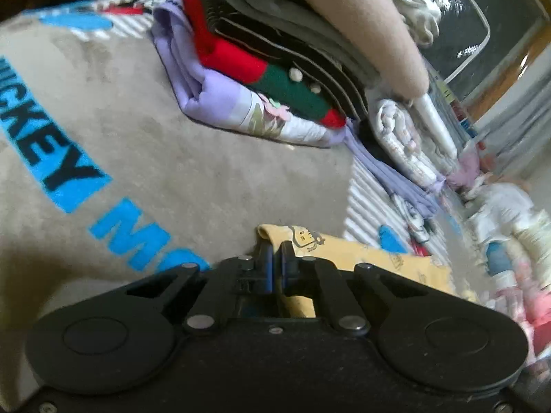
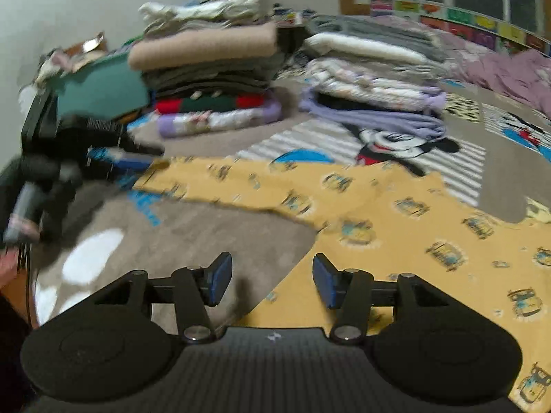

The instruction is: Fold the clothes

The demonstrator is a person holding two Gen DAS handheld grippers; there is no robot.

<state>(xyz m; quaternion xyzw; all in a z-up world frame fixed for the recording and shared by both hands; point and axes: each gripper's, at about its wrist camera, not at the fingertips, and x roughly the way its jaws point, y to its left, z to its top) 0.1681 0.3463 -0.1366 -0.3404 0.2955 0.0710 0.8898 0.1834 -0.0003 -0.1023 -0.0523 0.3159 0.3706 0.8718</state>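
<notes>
My left gripper [image 1: 274, 258] pinches the yellow garment [image 2: 396, 213] corner to anchor it flat on the blanket [image 1: 193, 158], w/ right gripper [image 2: 272, 280] spread, empty, over its near edge.

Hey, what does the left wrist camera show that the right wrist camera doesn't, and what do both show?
Only the left wrist view: the left gripper with its jaws shut on an edge of the yellow printed garment, and blue MICKEY lettering on the grey blanket.

Only the right wrist view: the right gripper with jaws open and nothing between them, the garment spread wide, and a Mickey Mouse picture.

Both: the yellow garment and the folded stack with the red and green item.
</notes>
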